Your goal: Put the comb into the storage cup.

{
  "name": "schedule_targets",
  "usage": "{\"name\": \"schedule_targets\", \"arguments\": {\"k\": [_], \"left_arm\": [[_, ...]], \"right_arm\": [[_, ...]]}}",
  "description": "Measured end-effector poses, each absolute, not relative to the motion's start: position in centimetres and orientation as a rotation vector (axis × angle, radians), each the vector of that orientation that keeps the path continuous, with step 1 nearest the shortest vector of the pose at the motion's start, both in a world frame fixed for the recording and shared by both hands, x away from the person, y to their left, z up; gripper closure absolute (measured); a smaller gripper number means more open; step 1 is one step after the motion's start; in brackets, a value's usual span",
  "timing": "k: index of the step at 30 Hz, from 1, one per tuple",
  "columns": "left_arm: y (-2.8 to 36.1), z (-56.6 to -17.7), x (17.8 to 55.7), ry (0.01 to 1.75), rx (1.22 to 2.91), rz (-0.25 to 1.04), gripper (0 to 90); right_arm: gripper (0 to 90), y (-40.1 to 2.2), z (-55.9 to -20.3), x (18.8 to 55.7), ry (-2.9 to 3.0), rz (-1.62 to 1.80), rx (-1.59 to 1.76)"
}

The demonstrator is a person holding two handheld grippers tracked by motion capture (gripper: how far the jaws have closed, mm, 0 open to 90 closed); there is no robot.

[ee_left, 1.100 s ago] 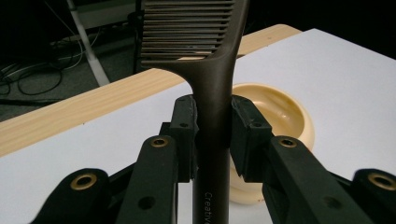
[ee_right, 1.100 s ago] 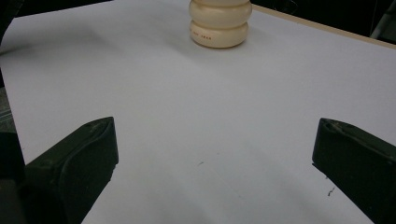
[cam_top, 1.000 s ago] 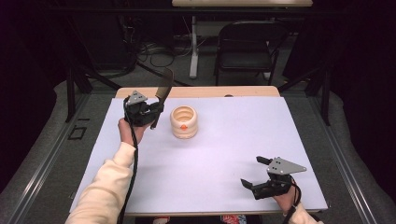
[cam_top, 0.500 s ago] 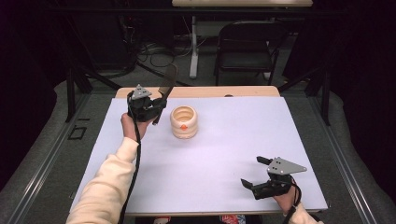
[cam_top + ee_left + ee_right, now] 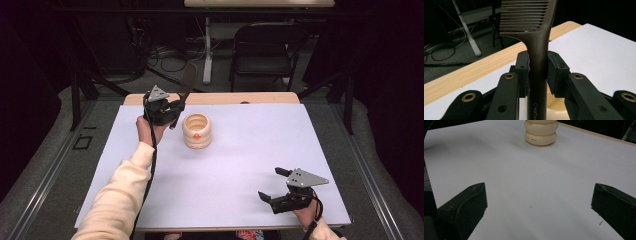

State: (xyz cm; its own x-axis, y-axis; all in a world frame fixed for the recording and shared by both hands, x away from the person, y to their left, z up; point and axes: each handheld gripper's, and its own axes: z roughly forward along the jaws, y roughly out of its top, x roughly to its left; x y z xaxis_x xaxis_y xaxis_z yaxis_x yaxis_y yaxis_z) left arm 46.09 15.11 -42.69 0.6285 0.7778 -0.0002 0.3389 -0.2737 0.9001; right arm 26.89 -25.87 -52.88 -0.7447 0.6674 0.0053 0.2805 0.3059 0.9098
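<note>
A dark brown comb (image 5: 187,80) stands tilted up and away, its handle clamped in my left gripper (image 5: 176,105) above the table's far left. In the left gripper view, the pads (image 5: 522,70) press both sides of the comb's handle (image 5: 537,55), with the teeth above. A cream ribbed cup (image 5: 197,131) with a small orange spot stands just right of that gripper, and its rim (image 5: 554,105) shows below the jaws. My right gripper (image 5: 273,184) rests open at the front right, nothing between its jaws (image 5: 539,205). The cup (image 5: 540,132) is far ahead of it.
A white sheet (image 5: 250,150) covers the table, with a wooden strip (image 5: 225,98) bare along the far edge. Beyond it stand a dark folding chair (image 5: 265,45) and a white post (image 5: 207,50), with cables on the floor.
My left gripper has shifted slightly farther and to the right, and the comb now points higher. The right gripper has stayed put.
</note>
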Motion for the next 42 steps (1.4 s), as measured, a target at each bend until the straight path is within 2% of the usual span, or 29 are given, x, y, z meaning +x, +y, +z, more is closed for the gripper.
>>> {"name": "schedule_targets", "arguments": {"k": [42], "left_arm": [[11.6,-42.8,47.7,0.834,1.792,0.529,72.5]], "right_arm": [[0.0,-25.9,-52.9,26.9,2.206,1.42,0.851]]}}
